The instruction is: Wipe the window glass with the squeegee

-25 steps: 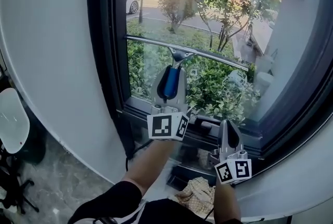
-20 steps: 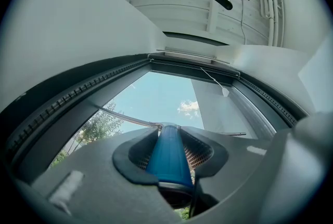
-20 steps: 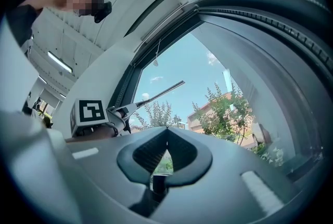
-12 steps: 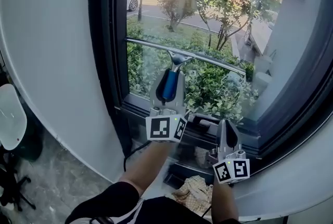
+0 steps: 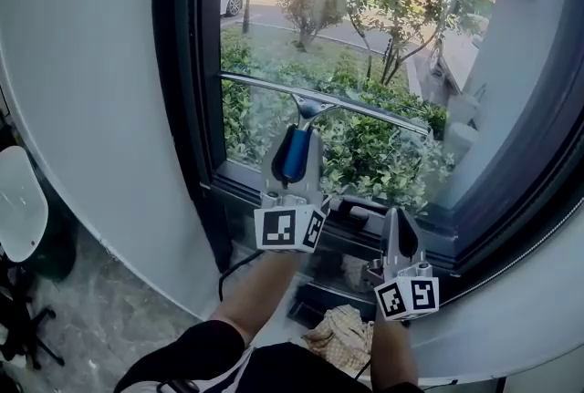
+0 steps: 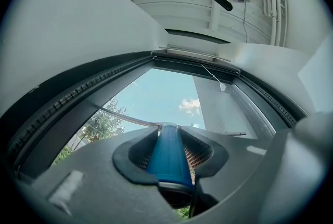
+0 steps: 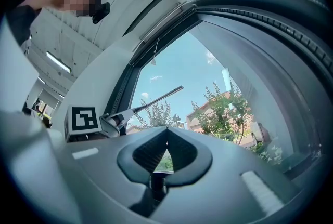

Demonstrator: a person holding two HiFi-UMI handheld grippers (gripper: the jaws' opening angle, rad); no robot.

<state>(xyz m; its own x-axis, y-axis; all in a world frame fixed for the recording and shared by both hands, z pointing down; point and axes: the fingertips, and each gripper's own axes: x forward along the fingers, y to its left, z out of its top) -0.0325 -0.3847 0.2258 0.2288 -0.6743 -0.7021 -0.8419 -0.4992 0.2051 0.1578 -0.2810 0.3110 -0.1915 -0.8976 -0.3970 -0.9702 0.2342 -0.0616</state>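
The squeegee's blue handle (image 5: 294,154) sits between the jaws of my left gripper (image 5: 297,132), which is shut on it. Its long metal blade (image 5: 328,99) lies against the lower part of the window glass (image 5: 365,26), slanting down to the right. In the left gripper view the blue handle (image 6: 167,155) fills the gap between the jaws of the left gripper (image 6: 169,135), and the blade (image 6: 125,118) shows beyond. My right gripper (image 5: 399,218) hangs lower right by the sill, shut and holding nothing. The right gripper view has its jaws (image 7: 166,130) meeting at the tips, with the squeegee blade (image 7: 158,97) to the left.
A black window frame (image 5: 187,90) borders the glass, with a white wall (image 5: 82,81) to its left. A dark sill track (image 5: 365,222) runs under the glass. A crumpled cloth (image 5: 342,334) lies below near my arms. A white chair (image 5: 18,209) stands at the far left.
The left gripper and squeegee have slid slightly down the glass. The right gripper has hardly moved.
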